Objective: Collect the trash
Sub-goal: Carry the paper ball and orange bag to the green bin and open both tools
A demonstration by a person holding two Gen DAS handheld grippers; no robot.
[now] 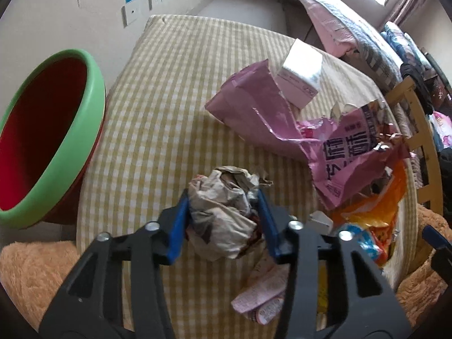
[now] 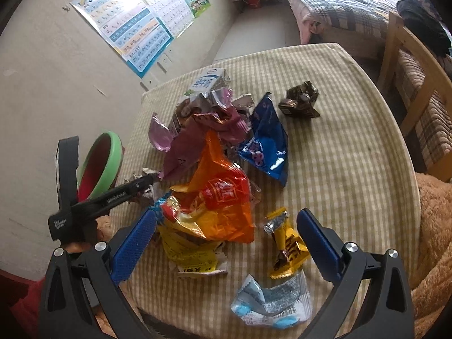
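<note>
My left gripper is shut on a crumpled paper wad and holds it above the checked table. The red bin with a green rim stands left of the table; it also shows in the right wrist view. My right gripper is open over the near end of the trash pile, with an orange wrapper and a yellow wrapper between its fingers. A pink bag, a blue bag and a milk carton lie in the pile. The left gripper shows at the right wrist view's left.
A dark crumpled wrapper lies apart at the far right of the table. A light blue wrapper lies at the near edge. A wooden chair stands to the right. Tan plush borders the table.
</note>
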